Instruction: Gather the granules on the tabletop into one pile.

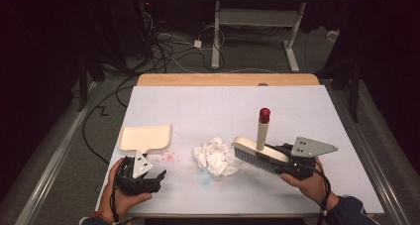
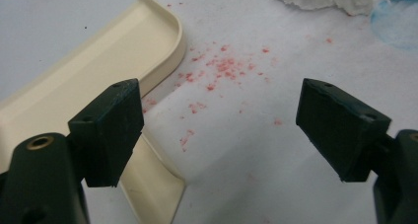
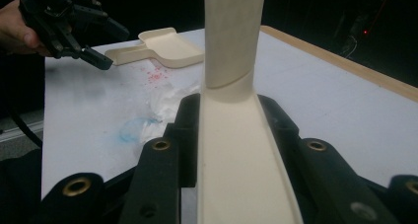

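A person at a white-covered table (image 1: 307, 111) works with a black two-jaw gripper in each hand. The right gripper (image 1: 289, 161), held near the table's right front edge, is clamped on the flat back of a cream plastic hand brush with grey bristles (image 1: 257, 155); in the right gripper view both jaws press against the sides of the brush's cream back (image 3: 236, 150). The brush's bristles point down and toward the middle of the table, and its round cream handle, tipped with a dark red cap (image 1: 265, 115), stands upright above the brush head. Just beside the bristle end, on the side away from the right gripper, lies a crumpled wad of white tissue paper (image 1: 216, 156), roughly midway along the front half of the table, next to a faint blue smear (image 1: 204, 178) on the cover. The left gripper (image 1: 148, 178) sits at the table's left front corner with its jaws spread wide and nothing between them; in the left gripper view its two black pads stand well apart over bare cover. Just beyond it lies a cream plastic dustpan (image 1: 145, 138), flat on the table near the left edge, its short handle pointing back toward the left gripper and passing close under one jaw (image 2: 153, 184). A scatter of small red crumbs (image 2: 222, 68) dots the cover between the dustpan and the tissue.
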Tool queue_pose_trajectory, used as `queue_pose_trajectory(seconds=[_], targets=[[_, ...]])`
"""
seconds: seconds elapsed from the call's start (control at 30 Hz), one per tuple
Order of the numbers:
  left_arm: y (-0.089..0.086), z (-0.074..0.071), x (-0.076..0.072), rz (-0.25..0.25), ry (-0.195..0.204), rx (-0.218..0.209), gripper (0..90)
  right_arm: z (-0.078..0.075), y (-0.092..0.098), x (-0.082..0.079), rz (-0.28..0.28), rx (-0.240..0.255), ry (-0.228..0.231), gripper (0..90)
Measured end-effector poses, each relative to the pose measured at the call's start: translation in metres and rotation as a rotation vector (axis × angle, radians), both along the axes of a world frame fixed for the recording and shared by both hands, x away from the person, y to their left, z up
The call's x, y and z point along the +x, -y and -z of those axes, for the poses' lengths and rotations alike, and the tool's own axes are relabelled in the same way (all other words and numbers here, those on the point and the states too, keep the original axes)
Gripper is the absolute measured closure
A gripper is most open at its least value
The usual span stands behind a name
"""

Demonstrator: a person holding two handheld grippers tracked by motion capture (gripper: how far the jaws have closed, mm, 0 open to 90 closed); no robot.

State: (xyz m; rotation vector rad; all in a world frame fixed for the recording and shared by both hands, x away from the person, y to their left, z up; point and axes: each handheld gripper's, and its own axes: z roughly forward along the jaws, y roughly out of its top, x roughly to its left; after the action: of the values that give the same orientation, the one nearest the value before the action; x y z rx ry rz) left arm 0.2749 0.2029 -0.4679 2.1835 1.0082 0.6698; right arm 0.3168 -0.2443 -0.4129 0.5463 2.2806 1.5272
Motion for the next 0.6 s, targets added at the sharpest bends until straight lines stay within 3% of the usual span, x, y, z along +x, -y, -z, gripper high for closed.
queue_pose_trajectory(seconds=[0.2, 0.4, 0.6], targets=[[-0.007, -0.001, 0.0, -0.038, 0.004, -0.021, 17.4, -0.007, 0.005, -0.003, 0.012, 0.02, 0.04, 67.9], [-0.013, 0.0, 0.002, -0.08, -0.001, -0.03, 17.4, -0.009, 0.011, -0.003, 0.036, 0.009, 0.074, 67.9], [-0.02, 0.008, 0.011, -0.189, -0.061, -0.012, 17.4, -0.007, 0.02, 0.001, 0.074, -0.012, 0.1, 68.0]])
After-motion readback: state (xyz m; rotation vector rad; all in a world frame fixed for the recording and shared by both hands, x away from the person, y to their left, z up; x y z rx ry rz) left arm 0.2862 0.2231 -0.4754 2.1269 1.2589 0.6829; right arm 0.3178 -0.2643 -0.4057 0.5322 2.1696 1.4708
